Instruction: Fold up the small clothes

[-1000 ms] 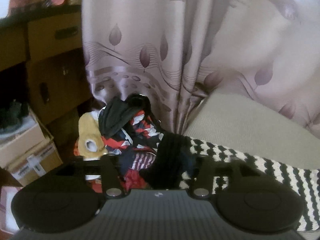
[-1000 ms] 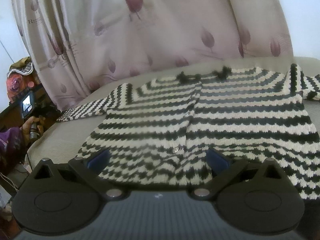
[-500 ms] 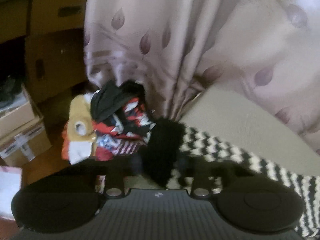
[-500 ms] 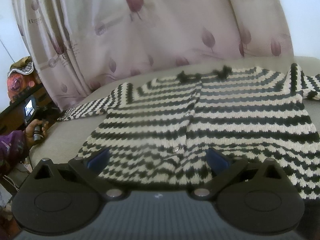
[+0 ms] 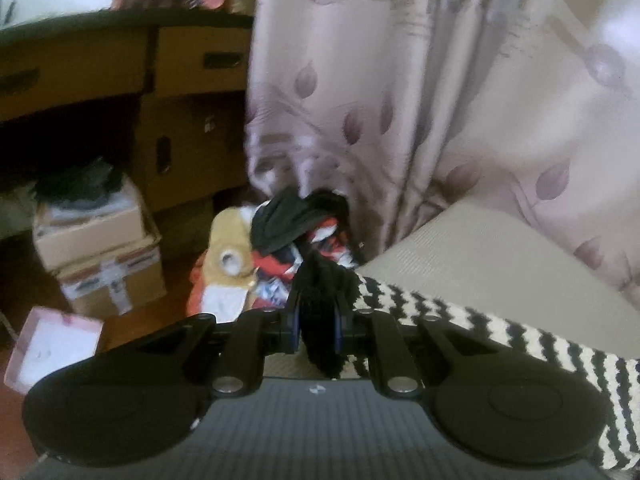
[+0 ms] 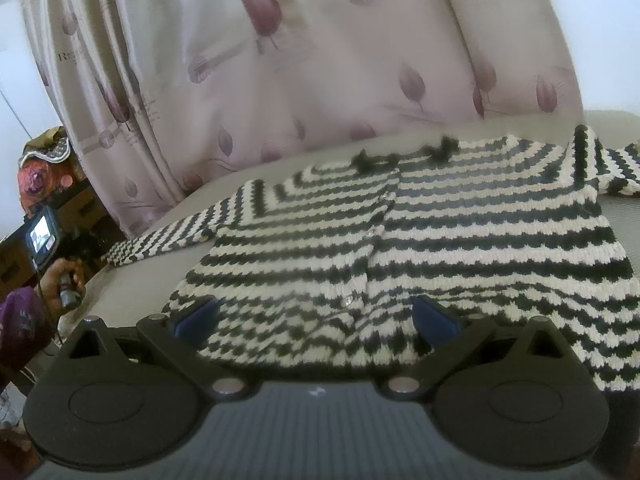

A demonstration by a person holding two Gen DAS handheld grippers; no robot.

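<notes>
A black-and-cream striped knit cardigan (image 6: 460, 240) lies spread flat on a beige cushion (image 6: 132, 280), buttons up. Its left sleeve (image 5: 480, 332) stretches out to the cushion's edge and ends in a black fuzzy cuff (image 5: 324, 280). My left gripper (image 5: 316, 320) is shut on that cuff, with the blue pads pressing it from both sides. My right gripper (image 6: 316, 316) is open, its blue pads (image 6: 196, 316) spread wide just above the cardigan's bottom hem, holding nothing. In the right wrist view a person's hand (image 6: 60, 284) holds the left tool at the far left.
A pink leaf-print curtain (image 5: 400, 100) hangs behind the cushion. Beyond the cushion's left edge lies a pile of mixed clothes (image 5: 280, 248) on the floor, with cardboard boxes (image 5: 104, 264), a pink box (image 5: 52, 348) and a dark desk (image 5: 120, 52) behind.
My left gripper's jaws went from wide apart to closed on the black cuff, and the hand then shifted sideways with it. The right gripper and the cardigan's body stayed still.
</notes>
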